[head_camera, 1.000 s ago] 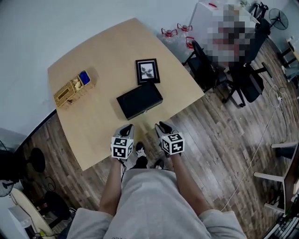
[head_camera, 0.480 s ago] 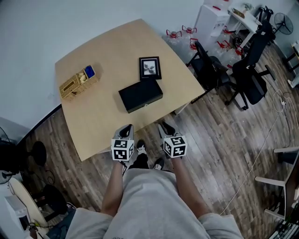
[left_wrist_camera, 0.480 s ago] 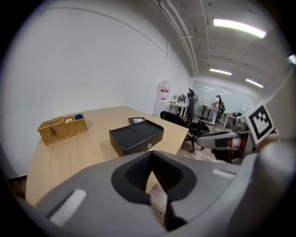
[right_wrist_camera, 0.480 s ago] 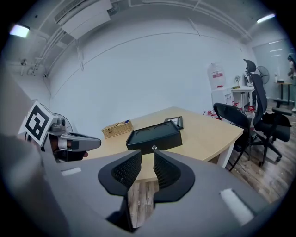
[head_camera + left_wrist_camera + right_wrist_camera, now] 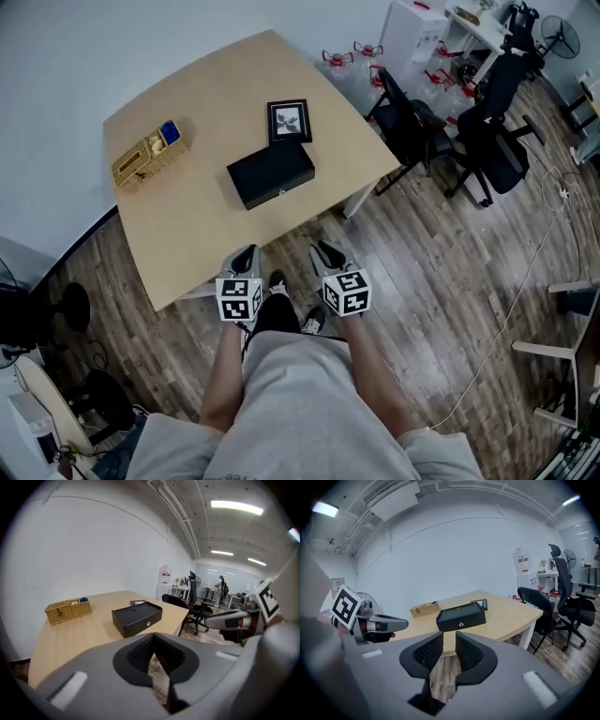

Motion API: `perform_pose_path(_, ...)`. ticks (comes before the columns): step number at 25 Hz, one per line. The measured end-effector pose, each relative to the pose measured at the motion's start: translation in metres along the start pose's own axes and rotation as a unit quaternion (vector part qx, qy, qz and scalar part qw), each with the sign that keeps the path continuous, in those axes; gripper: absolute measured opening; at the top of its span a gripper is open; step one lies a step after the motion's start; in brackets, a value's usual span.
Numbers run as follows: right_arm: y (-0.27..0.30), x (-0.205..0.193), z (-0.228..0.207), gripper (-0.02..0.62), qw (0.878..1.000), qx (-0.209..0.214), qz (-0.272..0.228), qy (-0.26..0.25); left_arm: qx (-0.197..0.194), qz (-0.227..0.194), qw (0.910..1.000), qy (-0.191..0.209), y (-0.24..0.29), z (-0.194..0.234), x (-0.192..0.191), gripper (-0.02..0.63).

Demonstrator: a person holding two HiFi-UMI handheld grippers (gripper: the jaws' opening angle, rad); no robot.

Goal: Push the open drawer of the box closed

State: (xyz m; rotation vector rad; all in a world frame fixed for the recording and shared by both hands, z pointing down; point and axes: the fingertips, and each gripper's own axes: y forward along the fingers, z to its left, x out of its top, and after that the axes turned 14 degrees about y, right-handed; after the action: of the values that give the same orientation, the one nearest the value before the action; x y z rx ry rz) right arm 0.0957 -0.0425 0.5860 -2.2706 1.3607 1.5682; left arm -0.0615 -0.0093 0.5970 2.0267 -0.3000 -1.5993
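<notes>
A black box lies mid-table on the wooden table, also seen in the left gripper view and the right gripper view. Its drawer front carries a small knob and looks flush with the box. Both grippers hover side by side over the floor, short of the table's near edge. My left gripper has its pads touching at the tip, with nothing held. My right gripper shows a narrow gap between its pads, with nothing in it.
A wicker basket stands at the table's far left. A framed picture lies just behind the box. Black office chairs stand right of the table, with water bottles on the floor beyond. The person's legs fill the lower view.
The head view has shifted, so table and box now sit a little higher and further left. Both grippers stay side by side before the table edge. The box looks unchanged.
</notes>
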Motion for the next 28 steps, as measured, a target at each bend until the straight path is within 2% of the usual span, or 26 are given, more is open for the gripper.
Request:
perform_pose_path(4, -0.01, -0.005, 0.004, 0.078, 1.0, 0.004, -0.002, -0.022, 0.002, -0.005, 0.9998, 0.018, -0.005, -0.01, -0.002, 0.052)
perform_pose_path(10, -0.016, -0.01, 0.001, 0.078, 1.0, -0.005, -0.008, -0.02, -0.003, -0.023, 0.9997, 0.003, -0.013, -0.016, 0.0, 0.052)
perform_pose_path(20, -0.013, -0.015, 0.009, 0.074, 1.0, -0.001, -0.006, -0.015, -0.008, -0.029, 0.9995, -0.009, -0.024, -0.02, -0.004, 0.052)
perform_pose_path(28, -0.02, -0.014, 0.001, 0.002, 1.0, -0.017, -0.014, -0.003, -0.015, -0.031, 0.9993, -0.016, -0.026, -0.026, -0.007, 0.052)
